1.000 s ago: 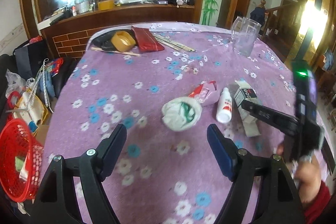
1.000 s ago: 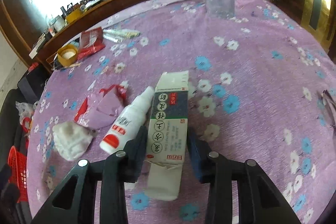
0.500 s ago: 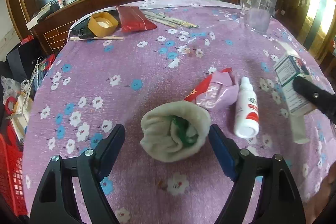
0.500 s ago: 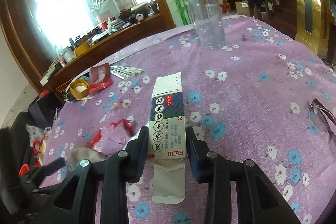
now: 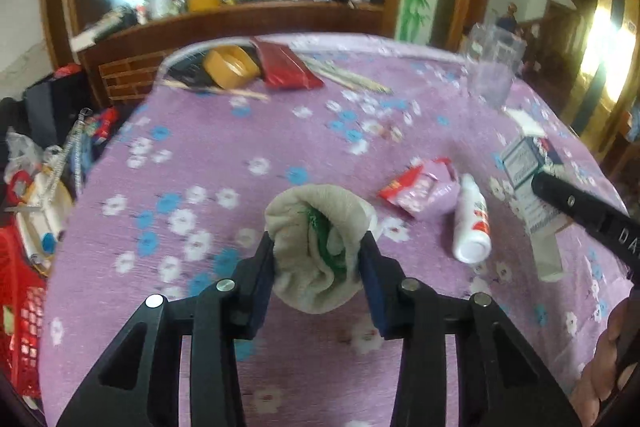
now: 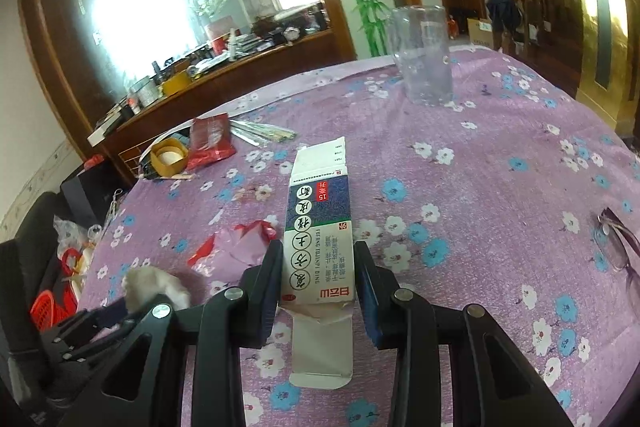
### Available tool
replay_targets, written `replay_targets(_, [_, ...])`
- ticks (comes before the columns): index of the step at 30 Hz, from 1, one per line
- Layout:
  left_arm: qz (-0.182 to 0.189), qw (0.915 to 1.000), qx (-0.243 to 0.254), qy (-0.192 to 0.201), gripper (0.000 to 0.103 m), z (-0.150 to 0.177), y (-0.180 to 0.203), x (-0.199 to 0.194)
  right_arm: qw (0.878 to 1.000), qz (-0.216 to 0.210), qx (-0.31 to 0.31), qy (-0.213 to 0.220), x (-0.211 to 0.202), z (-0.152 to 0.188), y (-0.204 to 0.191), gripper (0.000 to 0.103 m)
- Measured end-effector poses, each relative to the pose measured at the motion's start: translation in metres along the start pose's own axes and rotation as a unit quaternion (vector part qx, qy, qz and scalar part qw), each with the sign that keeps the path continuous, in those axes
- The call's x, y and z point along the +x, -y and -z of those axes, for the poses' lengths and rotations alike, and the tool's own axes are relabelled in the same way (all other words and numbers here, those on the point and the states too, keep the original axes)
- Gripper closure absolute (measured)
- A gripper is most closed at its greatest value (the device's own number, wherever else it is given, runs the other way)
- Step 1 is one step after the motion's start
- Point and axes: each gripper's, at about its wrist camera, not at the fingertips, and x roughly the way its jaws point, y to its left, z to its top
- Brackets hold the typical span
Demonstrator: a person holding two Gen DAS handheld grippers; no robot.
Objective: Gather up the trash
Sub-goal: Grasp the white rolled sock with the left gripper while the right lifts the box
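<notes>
Round table (image 5: 280, 367) under a purple flowered cloth, and plenty scattered on it. At the far edge sit a yellow tape roll (image 5: 231, 66), a red foil packet (image 5: 289, 67) and a bundle of wrapped chopsticks (image 5: 348, 77); a clear plastic jug (image 6: 422, 55) stands upright toward the far right. Off the table's left side there is a red basket (image 5: 16, 307) among clutter.

The left gripper (image 5: 318, 259) has just been closing, and its pads now press both sides of a crumpled off-white wad (image 5: 316, 247) with something green tucked in its fold; the wad rests on the cloth near the table's middle. Just right of it lie a crumpled pink-and-red wrapper (image 5: 422, 189) and a white bottle (image 5: 471, 225) on its side, red-marked base toward the camera, cap pointing away.

The right gripper (image 6: 318, 281) is pinching a flattened medicine carton (image 6: 318, 239), blue and white with Chinese print. The carton's long axis runs straight out along the fingers, its open flap hanging back toward the handle, its far end pointing at the jug.

Only the right wrist view shows a pair of glasses (image 6: 616, 247) lying at the table's right edge. Only the left wrist view shows the white bottle, and part of a person's hand (image 5: 608, 367) at its lower right corner.
</notes>
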Motion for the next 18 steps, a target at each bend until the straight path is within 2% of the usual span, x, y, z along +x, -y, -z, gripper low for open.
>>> replay_targets(3, [-0.027, 0.9991, -0.002, 0.032, 0.064, 0.001, -0.005, -0.009, 1.0, -0.018, -0.022, -0.004, 0.001, 0.003, -0.012, 0.065])
replay_targets(8, [-0.05, 0.9962, 0.003, 0.071, 0.064, 0.001, -0.005, -0.017, 0.998, -0.034, -0.057, 0.0, 0.0, 0.009, -0.029, 0.065])
replay_targets(18, [-0.071, 0.9928, 0.011, 0.096, 0.064, 0.003, -0.005, -0.026, 0.995, -0.05, -0.085, -0.009, 0.003, 0.015, -0.044, 0.065])
